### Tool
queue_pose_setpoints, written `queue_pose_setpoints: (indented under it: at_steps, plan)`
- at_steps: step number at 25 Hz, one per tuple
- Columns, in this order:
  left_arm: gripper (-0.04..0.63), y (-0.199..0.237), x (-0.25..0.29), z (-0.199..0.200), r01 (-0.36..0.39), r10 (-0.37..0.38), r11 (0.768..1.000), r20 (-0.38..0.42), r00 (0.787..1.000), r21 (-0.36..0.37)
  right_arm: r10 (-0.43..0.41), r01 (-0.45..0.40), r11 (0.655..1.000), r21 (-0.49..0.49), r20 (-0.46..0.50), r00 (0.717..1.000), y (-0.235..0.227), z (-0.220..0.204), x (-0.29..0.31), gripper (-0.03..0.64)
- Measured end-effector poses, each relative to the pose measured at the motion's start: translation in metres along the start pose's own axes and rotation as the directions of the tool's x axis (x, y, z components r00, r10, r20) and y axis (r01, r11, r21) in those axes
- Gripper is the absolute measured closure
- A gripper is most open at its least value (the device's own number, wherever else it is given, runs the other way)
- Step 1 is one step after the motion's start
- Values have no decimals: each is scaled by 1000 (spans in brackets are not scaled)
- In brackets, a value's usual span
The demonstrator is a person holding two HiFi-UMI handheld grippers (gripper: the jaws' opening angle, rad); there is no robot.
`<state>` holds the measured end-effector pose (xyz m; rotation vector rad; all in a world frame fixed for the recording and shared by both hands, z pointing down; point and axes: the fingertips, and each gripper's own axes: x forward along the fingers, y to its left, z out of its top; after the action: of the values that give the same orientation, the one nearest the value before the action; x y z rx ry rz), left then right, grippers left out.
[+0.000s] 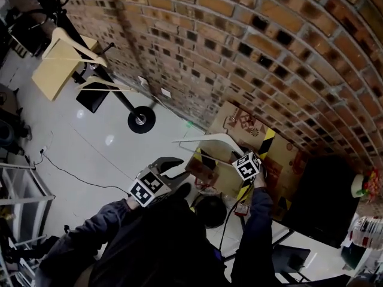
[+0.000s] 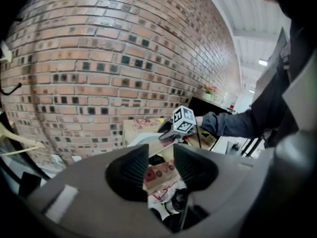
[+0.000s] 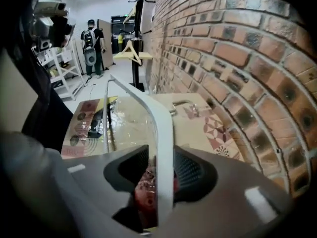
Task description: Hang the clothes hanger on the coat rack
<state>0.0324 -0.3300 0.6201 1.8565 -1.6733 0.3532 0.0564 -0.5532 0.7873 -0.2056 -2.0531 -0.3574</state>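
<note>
A white clothes hanger (image 1: 209, 140) sticks out over an open cardboard box (image 1: 236, 123) by the brick wall. Its arm (image 3: 157, 128) runs between the jaws of my right gripper (image 3: 161, 171), with a gap on the left side, so the pads are not clamped on it. In the head view this gripper (image 1: 237, 155) shows beside its marker cube. My left gripper (image 1: 174, 170) hangs open and empty over the floor, a short way left of the box; its jaws (image 2: 161, 163) stand wide. The black coat rack (image 1: 90, 52) stands far left, with two wooden hangers (image 1: 73, 46) on it.
The brick wall (image 1: 251, 46) runs along the right. The rack's round base (image 1: 142, 119) rests on the pale floor. A tan board (image 1: 52, 72) leans behind the rack. A metal shelf (image 1: 15, 190) and a cable (image 1: 78, 175) are at left. A person (image 3: 90, 46) stands far off.
</note>
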Motion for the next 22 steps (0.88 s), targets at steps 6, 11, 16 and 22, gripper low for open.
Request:
queue_pose_setpoints:
  at_steps: [6, 11, 16, 22]
  plan:
    - [428, 11, -14, -11, -44, 44, 998, 3, 999, -46, 88, -92, 995, -32, -96, 991, 1, -15, 19, 449]
    - [428, 14, -16, -12, -47, 47, 997, 8, 999, -63, 52, -53, 998, -16, -99, 994, -4, -14, 20, 488]
    - [429, 27, -22, -3, -63, 65, 997, 29, 997, -52, -23, 23, 1000, 2, -37, 999, -5, -3, -2, 491]
    - [430, 44, -38, -1, -88, 92, 994, 64, 994, -58, -102, 102, 995, -20, 12, 995, -2, 31, -37, 494]
